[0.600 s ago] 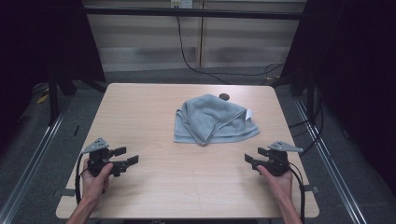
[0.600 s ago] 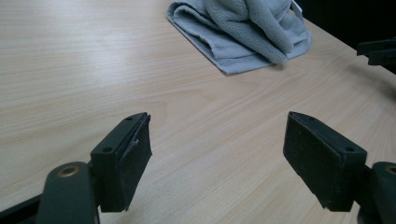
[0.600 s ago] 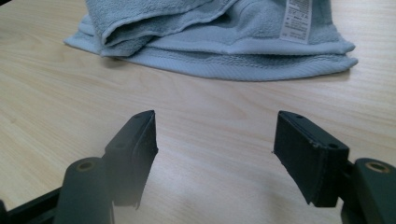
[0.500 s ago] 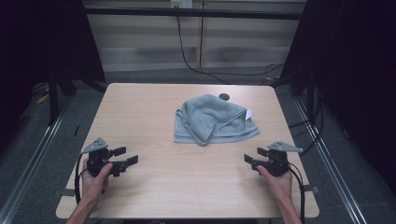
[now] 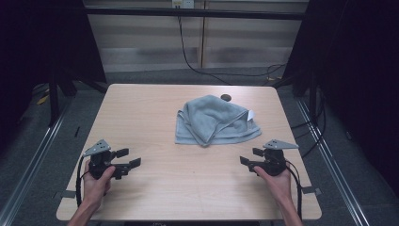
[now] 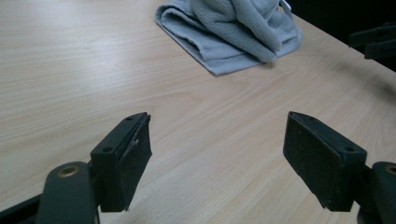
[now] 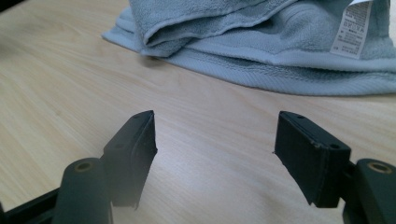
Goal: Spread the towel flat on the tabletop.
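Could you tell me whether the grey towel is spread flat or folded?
Loosely folded and bunched: the towel lies in overlapping layers, its doubled edges stacked, label exposed.

From above we look down the table (image 5: 155,117), while each gripper view sits low behind its parted jaws, both sharing the towel (image 6: 238,32) ahead.

Lab recording bay: bare wooden table (image 5: 155,117), black curtains (image 5: 42,42), floor rails (image 5: 33,155), trailing cable (image 5: 193,61).
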### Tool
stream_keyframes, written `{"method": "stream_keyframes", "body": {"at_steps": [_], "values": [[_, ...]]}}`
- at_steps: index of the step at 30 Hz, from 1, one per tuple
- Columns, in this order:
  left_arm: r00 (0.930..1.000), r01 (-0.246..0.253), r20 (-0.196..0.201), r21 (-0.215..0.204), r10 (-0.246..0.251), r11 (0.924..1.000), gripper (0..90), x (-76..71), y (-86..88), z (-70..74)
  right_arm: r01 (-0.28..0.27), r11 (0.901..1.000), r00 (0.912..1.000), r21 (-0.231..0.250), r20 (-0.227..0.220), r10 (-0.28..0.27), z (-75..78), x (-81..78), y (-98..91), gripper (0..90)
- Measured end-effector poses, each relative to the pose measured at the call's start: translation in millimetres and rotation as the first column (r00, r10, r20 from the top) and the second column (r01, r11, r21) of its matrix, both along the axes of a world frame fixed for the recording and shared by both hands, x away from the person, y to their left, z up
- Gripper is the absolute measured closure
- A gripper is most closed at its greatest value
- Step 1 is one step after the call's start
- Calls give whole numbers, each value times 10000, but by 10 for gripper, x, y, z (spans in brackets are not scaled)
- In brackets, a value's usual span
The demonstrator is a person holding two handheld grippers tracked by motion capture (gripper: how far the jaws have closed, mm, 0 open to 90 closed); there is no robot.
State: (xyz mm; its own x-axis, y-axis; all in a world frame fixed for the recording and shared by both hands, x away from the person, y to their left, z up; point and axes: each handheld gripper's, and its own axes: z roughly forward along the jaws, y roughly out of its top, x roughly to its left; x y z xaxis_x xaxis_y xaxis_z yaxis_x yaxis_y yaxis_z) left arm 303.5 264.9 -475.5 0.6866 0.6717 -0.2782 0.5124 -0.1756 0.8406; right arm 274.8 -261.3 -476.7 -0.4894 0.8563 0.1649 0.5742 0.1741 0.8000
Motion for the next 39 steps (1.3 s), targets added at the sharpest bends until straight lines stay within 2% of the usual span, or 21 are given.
{"method": "stream_keyframes", "body": {"at_steps": [5, 6, 9, 12, 13, 14, 15, 17, 18, 21, 22, 23, 24, 26, 29, 34, 36, 37, 39], "values": [[9996, 245, -146, 351, -240, 9991, 227, 13, -31, -41, -195, 9996, 9996, 219, -200, 199, 73, 135, 71, 282], [9994, 324, -156, 371, -319, 9988, 227, 4, -45, -41, -407, 9988, 9987, 279, -301, 415, 115, 236, 114, 255], [9993, 366, -137, 297, -362, 9989, 227, -5, -57, -37, -536, 9980, 9982, 330, -259, 545, 167, 338, 150, 256], [9992, 388, -92, 375, -385, 9985, 228, -5, -60, -36, -750, 9969, 9969, 245, -203, 755, 231, 508, 199, 243], [9993, 373, -106, 383, -369, 9986, 228, -5, -58, -37, -821, 9962, 9963, 294, -218, 828, 252, 619, 229, 233], [9993, 357, -108, 393, -353, 9986, 228, -3, -55, -37, -821, 9962, 9963, 294, -218, 828, 252, 619, 229, 233], [9994, 340, -103, 400, -336, 9986, 228, -2, -49, -39, -906, 9956, 9955, 247, -244, 912, 266, 724, 263, 227], [9997, 252, -87, 420, -248, 9988, 228, 8, -33, -41, -969, 9952, 9949, 141, -274, 972, 273, 776, 281, 221], [9998, 177, -111, 364, -173, 9992, 228, 16, -23, -44, -1136, 9935, 9927, -21, -407, 1134, 284, 881, 320, 212], [9998, 165, -107, 415, -161, 9990, 228, 21, -15, -45, -1308, 9913, 9901, -130, -539, 1299, 292, 976, 369, 212], [9998, 151, -112, 424, -147, 9990, 229, 21, -21, -49, -1523, 9878, 9867, -314, -618, 1502, 290, 1073, 421, 209], [9998, 201, -104, 482, -196, 9986, 228, 22, -20, -50, -1615, 9866, 9846, -234, -711, 1595, 283, 1123, 442, 217], [9998, 201, -104, 482, -196, 9986, 229, 22, -20, -50, -1615, 9866, 9846, -234, -711, 1595, 283, 1123, 442, 217], [9997, 223, -107, 495, -218, 9985, 228, 23, -24, -53, -1764, 9843, 9801, -80, -935, 1749, 260, 1222, 478, 249], [9998, 194, -93, 503, -189, 9985, 229, 24, -13, -53, -1748, 9843, 9789, -258, -1120, 1709, 225, 1378, 535, 241], [9998, 163, -124, 452, -157, 9988, 228, 29, -6, -59, -1738, 9836, 9783, -482, -1231, 1669, 190, 1484, 533, 247], [9998, 188, -117, 425, -184, 9989, 229, 29, -6, -58, -1727, 9838, 9765, -488, -1391, 1645, 136, 1520, 519, 249], [9998, 187, -110, 431, -183, 9989, 229, 29, -7, -59, -1716, 9829, 9743, -676, -1592, 1591, 67, 1541, 502, 248], [9997, 222, -114, 461, -217, 9987, 229, 29, -8, -61, -1659, 9836, 9743, -705, -1662, 1524, 29, 1546, 489, 250]]}}
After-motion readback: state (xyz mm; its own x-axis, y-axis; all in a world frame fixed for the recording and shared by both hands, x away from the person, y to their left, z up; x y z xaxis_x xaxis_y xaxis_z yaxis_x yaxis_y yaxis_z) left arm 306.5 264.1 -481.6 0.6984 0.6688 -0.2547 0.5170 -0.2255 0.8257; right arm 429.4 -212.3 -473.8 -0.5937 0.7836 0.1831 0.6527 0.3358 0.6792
